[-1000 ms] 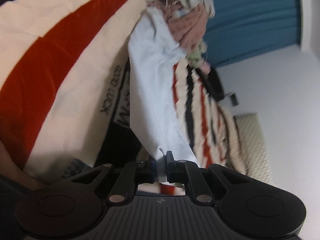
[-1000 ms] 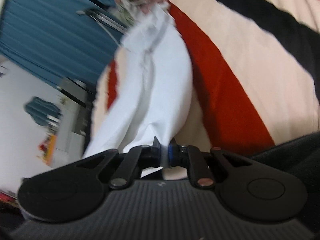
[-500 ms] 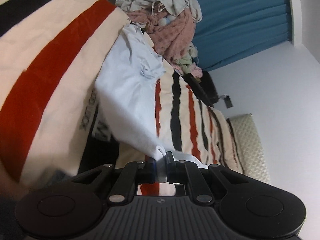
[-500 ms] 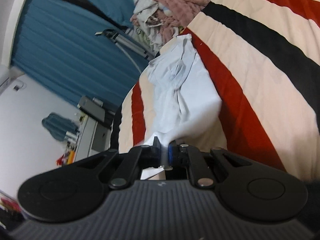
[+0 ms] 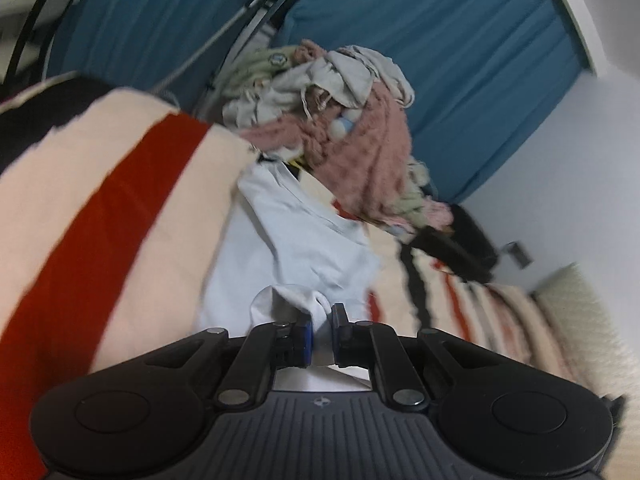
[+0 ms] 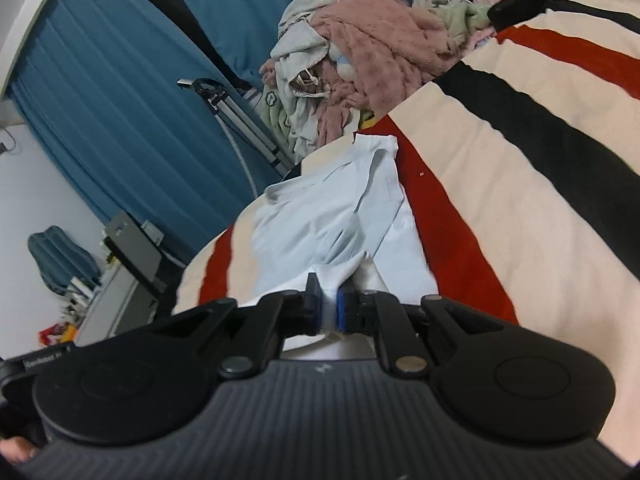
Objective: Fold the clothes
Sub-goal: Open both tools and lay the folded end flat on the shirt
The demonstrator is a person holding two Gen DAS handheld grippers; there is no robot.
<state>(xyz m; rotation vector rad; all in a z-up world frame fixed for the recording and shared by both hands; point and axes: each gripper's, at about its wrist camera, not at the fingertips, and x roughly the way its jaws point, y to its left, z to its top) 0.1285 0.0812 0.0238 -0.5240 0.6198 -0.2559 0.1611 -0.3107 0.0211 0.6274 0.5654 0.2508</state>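
Now I hold the pale blue shirt (image 5: 296,248) with both tools: my left gripper (image 5: 320,330) has its jaws pressed together on a bunch of the near edge, and my right gripper (image 6: 328,306) is clamped the same way on another part of that edge. The shirt lies spread over the striped blanket (image 5: 120,208) on the bed, its far end near the pile of clothes (image 5: 340,120) in front of the blue curtain (image 5: 460,60). The cloth between my two grips looks wrinkled, with one long crease running along it in the right view. I judge that I am in the flattening step, before the first real fold. What could go wrong: each grip takes only a small bunch of thin cloth, so a quick pull may let the edge slip out of one side, and then the shirt will twist. If I fold now, the crease could be trapped inside and the result will be uneven. Also the far end is very near the pile, and a wide swing could catch the pink fuzzy cloth (image 6: 380,40) and drag it onto the shirt.
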